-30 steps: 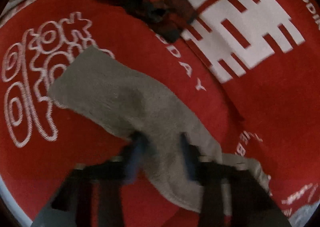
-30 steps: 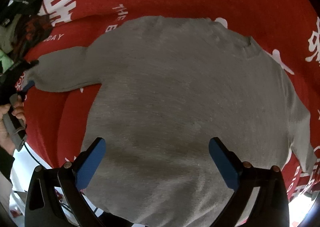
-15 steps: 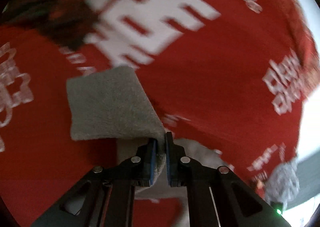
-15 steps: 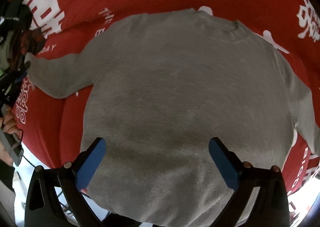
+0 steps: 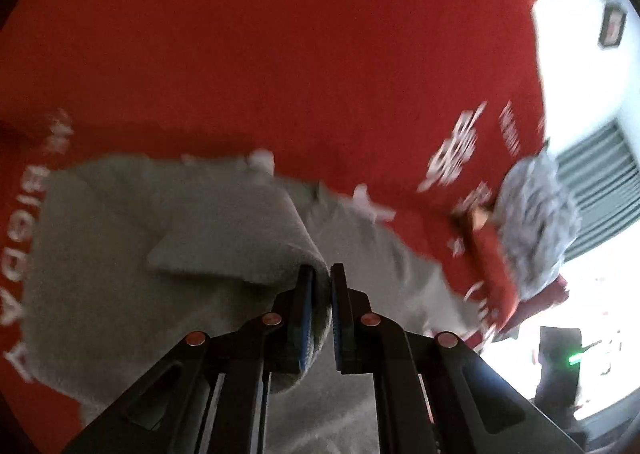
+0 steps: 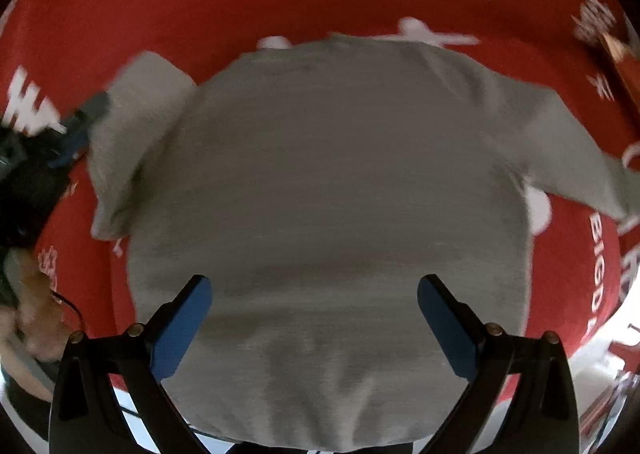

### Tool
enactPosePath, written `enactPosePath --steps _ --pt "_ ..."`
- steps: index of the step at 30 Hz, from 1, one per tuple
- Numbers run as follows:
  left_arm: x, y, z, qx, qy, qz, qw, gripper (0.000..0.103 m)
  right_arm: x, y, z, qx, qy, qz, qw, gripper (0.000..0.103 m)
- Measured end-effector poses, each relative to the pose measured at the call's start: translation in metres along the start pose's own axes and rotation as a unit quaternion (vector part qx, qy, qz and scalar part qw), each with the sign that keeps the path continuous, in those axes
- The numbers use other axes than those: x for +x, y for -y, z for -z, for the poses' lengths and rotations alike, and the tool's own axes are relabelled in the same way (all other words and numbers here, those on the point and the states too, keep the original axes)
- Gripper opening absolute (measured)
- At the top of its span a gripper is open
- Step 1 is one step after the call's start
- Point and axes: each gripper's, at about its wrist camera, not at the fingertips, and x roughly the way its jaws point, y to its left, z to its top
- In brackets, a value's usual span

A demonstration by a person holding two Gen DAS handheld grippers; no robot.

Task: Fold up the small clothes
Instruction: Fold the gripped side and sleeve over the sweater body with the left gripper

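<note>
While left claw (image 5: 321, 286) pinches grey sweater (image 6: 328, 190) sleeve, right claw (image 6: 314, 294) gapes wide, empty.

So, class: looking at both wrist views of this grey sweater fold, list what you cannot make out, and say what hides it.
- White lettering on the red cloth: left wrist view, motion blur makes it unreadable.
- Sweater hem: right wrist view, cut off by the bottom edge and the open right tool.
- Sleeve cuff: left wrist view, partly hidden inside the shut left tool.
- Pale bundle: left wrist view, too blurred to identify.
</note>
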Motion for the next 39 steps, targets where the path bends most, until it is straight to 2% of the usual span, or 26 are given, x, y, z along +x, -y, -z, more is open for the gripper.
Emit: enactPosePath --steps 3,5,8,12,17,21,24,26,29,30,31,32,34,35,37,39 --pt "0.031 0.009 0.016 0.017 -0.035 -0.051 0.9980 0.010 0.007 0.024 -0.007 0.012 -0.011 0.003 1.000 0.102" --pt "0.039 0.010 0.023 0.022 -0.051 -0.074 0.9957 0.010 0.013 0.038 -0.011 0.017 -0.019 0.002 1.000 0.102" --pt "0.032 0.005 0.029 0.022 -0.064 -0.098 0.9929 0.011 0.020 0.050 -0.019 0.023 -0.030 -0.002 0.999 0.102" --pt "0.007 -0.005 0.031 0.032 -0.070 -0.160 0.9841 0.011 0.022 0.048 -0.030 0.003 -0.027 -0.007 1.000 0.102" --pt "-0.048 -0.031 0.033 0.024 -0.054 -0.212 0.9754 0.011 0.014 0.005 -0.048 -0.083 0.014 0.002 0.996 0.102" --pt "-0.070 -0.062 0.028 -0.002 -0.054 -0.250 0.9668 0.013 0.017 -0.052 -0.061 -0.179 0.044 0.025 0.983 0.102" --pt "-0.080 -0.083 0.025 -0.033 -0.049 -0.286 0.9564 0.092 0.031 -0.097 -0.068 -0.258 0.059 0.050 0.963 0.102" --pt "-0.078 -0.079 0.023 -0.029 -0.035 -0.298 0.9535 0.094 0.058 -0.124 -0.065 -0.316 0.031 0.093 0.944 0.102" --pt "-0.075 -0.081 0.023 -0.038 -0.037 -0.315 0.9476 0.094 0.093 -0.134 -0.060 -0.349 -0.006 0.146 0.926 0.101" --pt "-0.073 -0.081 0.022 -0.041 -0.038 -0.318 0.9465 0.094 0.098 -0.131 -0.062 -0.347 -0.009 0.151 0.926 0.097" --pt "-0.072 -0.083 0.022 -0.044 -0.040 -0.320 0.9455 0.094 0.096 -0.122 -0.066 -0.330 -0.007 0.136 0.934 0.077" --pt "-0.070 -0.084 0.021 -0.046 -0.042 -0.321 0.9448 0.094 0.092 -0.115 -0.071 -0.309 -0.005 0.111 0.945 0.051" --pt "-0.069 -0.090 0.018 -0.055 -0.046 -0.324 0.9433 0.094 0.074 -0.088 -0.081 -0.236 0.018 0.065 0.970 0.031" --pt "-0.068 -0.095 0.017 -0.061 -0.050 -0.326 0.9422 0.094 0.061 -0.069 -0.085 -0.189 0.042 0.035 0.981 0.031" --pt "-0.065 -0.104 0.014 -0.075 -0.055 -0.328 0.9400 0.094 0.048 -0.030 -0.090 -0.101 0.061 -0.030 0.993 0.033" --pt "-0.065 -0.113 0.011 -0.089 -0.061 -0.318 0.9418 0.094 0.049 0.015 -0.085 0.001 0.047 -0.071 0.996 0.061"
